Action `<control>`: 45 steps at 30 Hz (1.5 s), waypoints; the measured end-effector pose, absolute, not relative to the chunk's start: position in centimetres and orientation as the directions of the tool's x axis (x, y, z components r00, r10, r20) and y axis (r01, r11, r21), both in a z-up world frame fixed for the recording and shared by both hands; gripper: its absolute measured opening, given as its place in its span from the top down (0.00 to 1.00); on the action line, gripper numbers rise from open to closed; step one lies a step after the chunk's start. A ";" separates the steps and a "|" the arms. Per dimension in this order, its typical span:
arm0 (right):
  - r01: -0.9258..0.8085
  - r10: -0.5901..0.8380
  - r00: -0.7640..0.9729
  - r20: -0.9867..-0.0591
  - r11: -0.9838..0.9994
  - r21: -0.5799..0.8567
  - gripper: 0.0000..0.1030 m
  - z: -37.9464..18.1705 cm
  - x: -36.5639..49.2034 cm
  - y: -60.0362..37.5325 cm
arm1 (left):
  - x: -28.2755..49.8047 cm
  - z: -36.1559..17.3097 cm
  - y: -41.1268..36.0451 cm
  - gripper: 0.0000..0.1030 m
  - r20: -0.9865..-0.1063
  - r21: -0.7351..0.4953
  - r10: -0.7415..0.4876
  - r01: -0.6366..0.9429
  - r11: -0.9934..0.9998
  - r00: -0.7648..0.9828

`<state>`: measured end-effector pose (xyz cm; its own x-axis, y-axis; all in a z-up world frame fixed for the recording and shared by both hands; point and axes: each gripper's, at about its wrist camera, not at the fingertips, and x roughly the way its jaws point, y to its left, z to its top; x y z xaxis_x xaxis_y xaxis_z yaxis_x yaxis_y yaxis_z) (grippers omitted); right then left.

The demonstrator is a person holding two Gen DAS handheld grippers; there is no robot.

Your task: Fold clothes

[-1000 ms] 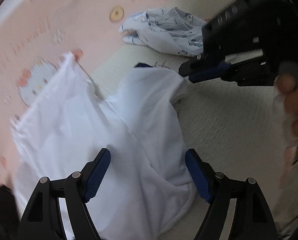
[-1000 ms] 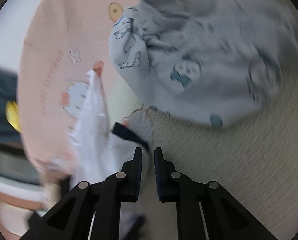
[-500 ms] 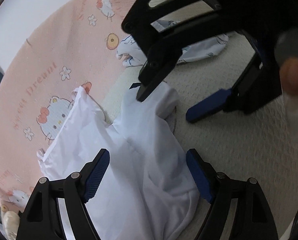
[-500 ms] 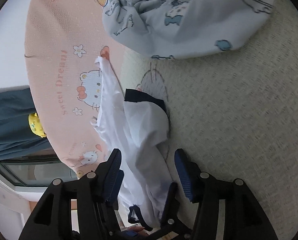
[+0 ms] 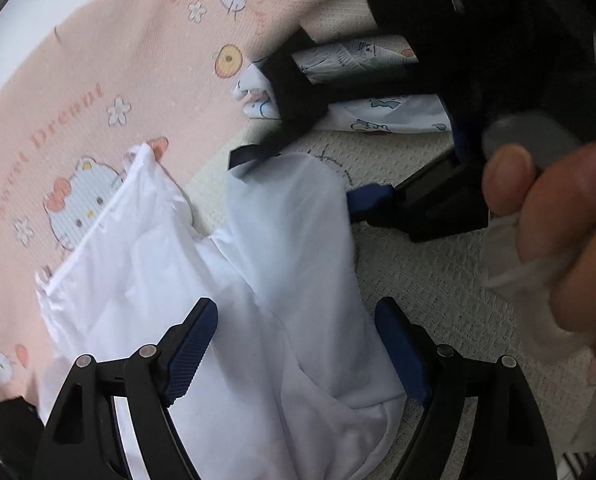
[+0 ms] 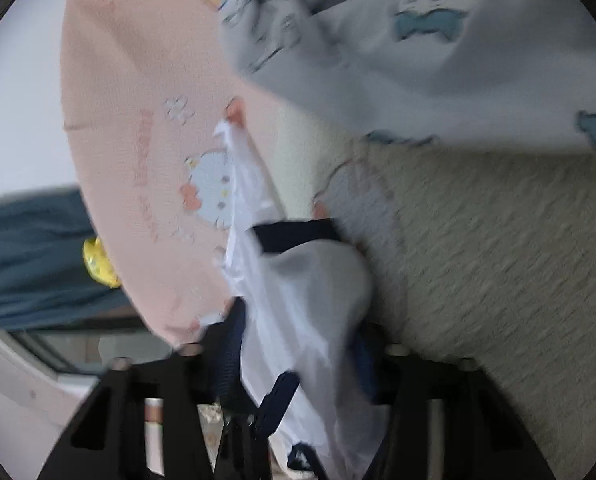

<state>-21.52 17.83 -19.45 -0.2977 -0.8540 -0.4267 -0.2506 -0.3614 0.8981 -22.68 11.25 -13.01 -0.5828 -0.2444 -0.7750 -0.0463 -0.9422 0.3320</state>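
A white garment (image 5: pixel 226 280) with a navy trim (image 5: pixel 250 156) lies rumpled, half on the pink blanket and half on the cream bedspread. My left gripper (image 5: pixel 298 340) is open just above it, blue pads on either side of the cloth. My right gripper (image 5: pixel 322 164), held by a hand (image 5: pixel 558 220), comes in from the upper right and stands open at the garment's far end. In the blurred right wrist view the right gripper (image 6: pixel 298 356) straddles the white garment (image 6: pixel 298 300) below its navy trim (image 6: pixel 294 236). No pad presses on the cloth.
A pale garment printed with cartoons (image 5: pixel 378 112) (image 6: pixel 438 60) lies bunched farther back. The pink cartoon-cat blanket (image 5: pixel 118 80) (image 6: pixel 138 160) covers the left side, the cream textured bedspread (image 5: pixel 418 280) (image 6: pixel 498 260) the right. A dark teal cloth (image 6: pixel 26 248) and a yellow object (image 6: pixel 98 264) sit beyond the bed edge.
My right gripper went from shut to open and came down over the white garment's far end. The left gripper stayed open above the garment and drew slightly closer.
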 end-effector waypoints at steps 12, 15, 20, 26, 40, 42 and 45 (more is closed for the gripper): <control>-0.063 -0.640 -0.413 -0.648 -0.690 0.721 0.98 -15.2 -21.0 17.7 | -22.5 -12.9 11.3 0.21 -0.797 0.305 -0.252 -0.005 -0.952 -0.549; -0.028 -0.625 -0.394 -0.674 -0.725 0.688 0.98 -15.0 -20.8 17.8 | -22.4 -13.0 12.4 0.22 -0.760 0.385 -0.297 -0.031 -0.923 -0.578; -0.052 -0.636 -0.368 -0.678 -0.714 0.698 0.98 -15.7 -20.6 18.4 | -23.7 -13.2 14.0 0.22 -0.708 0.494 -0.348 -0.079 -0.866 -0.614; -0.077 -0.660 -0.384 -0.645 -0.674 0.735 0.98 -17.1 -21.0 20.6 | -24.7 -13.1 13.5 0.41 -0.762 0.426 -0.277 -0.130 -0.895 -0.586; -0.083 -0.811 -0.254 -0.527 -0.525 0.847 0.64 -20.2 -23.5 18.1 | -24.2 -13.0 9.7 0.74 -0.849 0.091 -0.042 -0.068 -0.993 -0.527; -0.059 -0.809 -0.247 -0.534 -0.537 0.841 0.65 -20.1 -24.0 17.8 | -24.0 -13.0 10.0 0.74 -0.841 0.116 -0.059 -0.072 -0.991 -0.538; -0.026 -0.765 -0.251 -0.594 -0.608 0.794 0.80 -19.6 -24.1 17.1 | -23.6 -13.1 10.3 0.74 -0.829 0.149 -0.083 -0.075 -0.986 -0.553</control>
